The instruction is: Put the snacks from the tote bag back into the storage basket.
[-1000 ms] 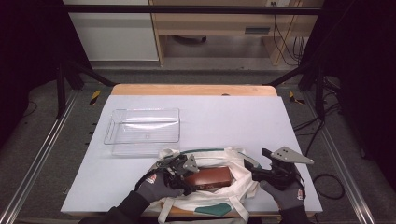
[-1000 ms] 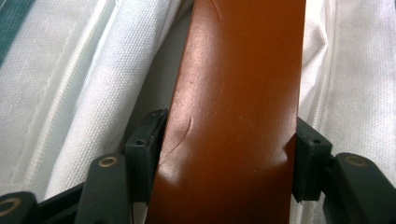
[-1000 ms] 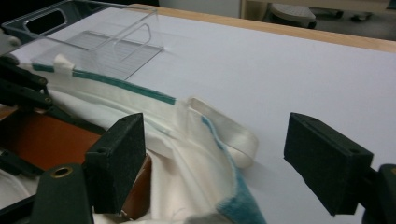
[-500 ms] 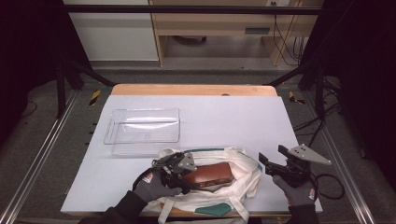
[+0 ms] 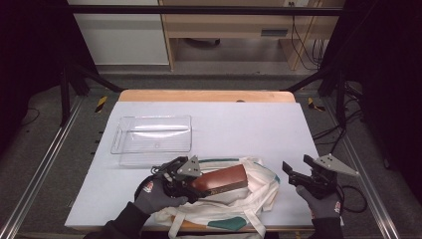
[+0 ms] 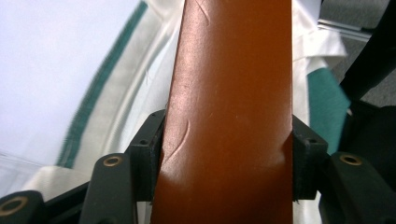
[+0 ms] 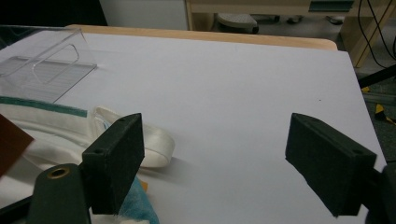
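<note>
1. Left side first: my left gripper (image 5: 191,181) has its jaws pinching the brown case (image 5: 221,180) across its width, and I can see both pads tight on its sides in the left gripper view. The case sits over the white tote bag (image 5: 249,199) near the table's front edge, tilted up a bit.
2. I'd lift it slow and straight so the bag's mouth doesn't snag it. The smooth surface looks like it could slip.
3. Clear tray (image 5: 152,134) sits toward the left edge, further back. That's my guess for the drop, so I'd go in flat.
4. Right gripper (image 5: 297,173) hovers by the front right corner, jaws spread and holding nothing. I'd pin the bag with it if the cloth rides up.
</note>
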Tool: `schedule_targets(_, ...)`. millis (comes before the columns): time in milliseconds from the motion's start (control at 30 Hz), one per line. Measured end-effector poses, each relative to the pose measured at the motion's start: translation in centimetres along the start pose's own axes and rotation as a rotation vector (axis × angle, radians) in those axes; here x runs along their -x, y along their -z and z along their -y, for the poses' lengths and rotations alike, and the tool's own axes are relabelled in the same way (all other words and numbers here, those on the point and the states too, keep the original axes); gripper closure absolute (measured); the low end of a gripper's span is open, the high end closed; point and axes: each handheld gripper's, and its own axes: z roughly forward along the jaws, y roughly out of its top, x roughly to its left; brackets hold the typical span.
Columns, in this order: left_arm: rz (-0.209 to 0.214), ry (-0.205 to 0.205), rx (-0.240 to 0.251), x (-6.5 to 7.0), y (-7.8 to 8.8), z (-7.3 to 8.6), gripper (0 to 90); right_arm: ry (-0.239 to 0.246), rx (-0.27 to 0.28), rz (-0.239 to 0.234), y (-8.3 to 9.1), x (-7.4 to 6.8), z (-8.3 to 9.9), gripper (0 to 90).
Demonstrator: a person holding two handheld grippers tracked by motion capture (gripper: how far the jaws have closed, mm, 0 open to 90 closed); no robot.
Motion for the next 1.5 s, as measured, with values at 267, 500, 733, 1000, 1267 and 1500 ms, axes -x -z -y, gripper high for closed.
schedule_targets(267,-0.026,0.006,0.054,0.4,2.3,-0.6,41.9,-0.009,-0.008,0.011,-0.1,0.4,0.3,19.7)
schedule_targets(500,-0.080,0.021,0.079,0.0,4.3,-0.6,42.0,-0.006,-0.013,0.015,-0.3,0.5,0.5,18.9)
schedule_targets(733,-0.117,0.035,0.092,-0.8,5.6,-0.1,42.1,-0.009,-0.007,0.030,-0.2,0.7,0.5,17.2)
schedule_targets(1000,-0.144,0.058,0.093,-2.5,7.3,0.8,42.2,-0.009,-0.004,0.040,-0.2,0.9,0.5,16.7)
schedule_targets(1267,-0.166,0.088,0.065,-4.6,8.2,1.4,42.2,0.000,0.002,0.045,-0.2,0.9,0.5,15.0)
schedule_targets(1500,-0.203,0.108,0.058,-6.4,9.3,1.9,42.3,0.008,0.005,0.058,-0.2,1.2,0.5,12.8)
